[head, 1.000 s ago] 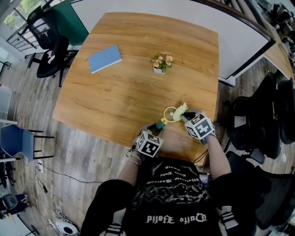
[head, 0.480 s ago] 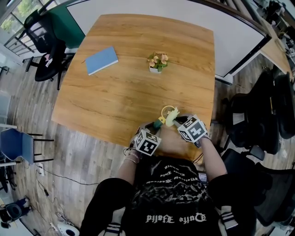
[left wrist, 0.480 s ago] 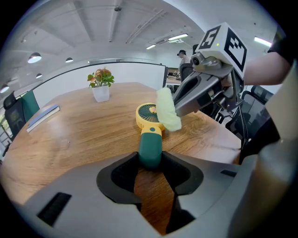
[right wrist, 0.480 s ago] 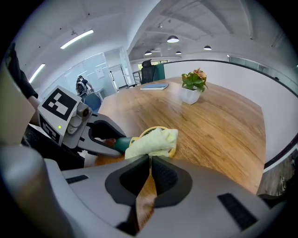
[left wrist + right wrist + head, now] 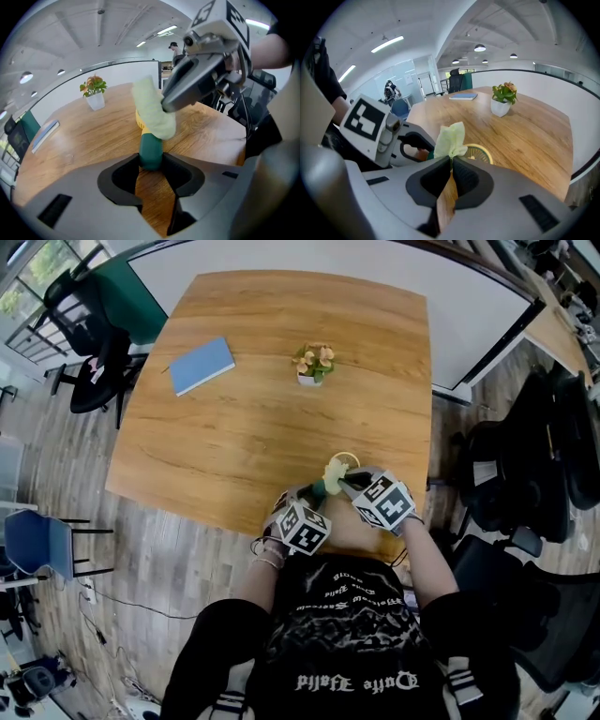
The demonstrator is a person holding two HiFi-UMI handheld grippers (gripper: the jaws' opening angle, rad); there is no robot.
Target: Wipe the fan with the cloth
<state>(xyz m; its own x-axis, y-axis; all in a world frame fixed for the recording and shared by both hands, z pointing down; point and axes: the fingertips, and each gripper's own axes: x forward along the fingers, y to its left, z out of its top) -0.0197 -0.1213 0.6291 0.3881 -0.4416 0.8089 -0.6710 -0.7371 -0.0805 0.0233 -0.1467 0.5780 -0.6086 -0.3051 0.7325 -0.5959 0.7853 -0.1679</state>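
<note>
While left tongs [image 5: 151, 160] clamp the fan handle [image 5: 151, 149], right tongs [image 5: 451, 161] hold cloth [image 5: 451, 137] against its head

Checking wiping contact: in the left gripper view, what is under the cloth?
The cloth lies over the yellow head of the fan; only a yellow sliver shows. Below, the green handle is clamped in the left tool. The rest of the head is covered.

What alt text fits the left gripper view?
The left tool grips a small fan by its green handle, while the right tool holds a pale green cloth over the fan's yellow head. Behind, a wooden table holds a potted plant and blue notebook.
</note>
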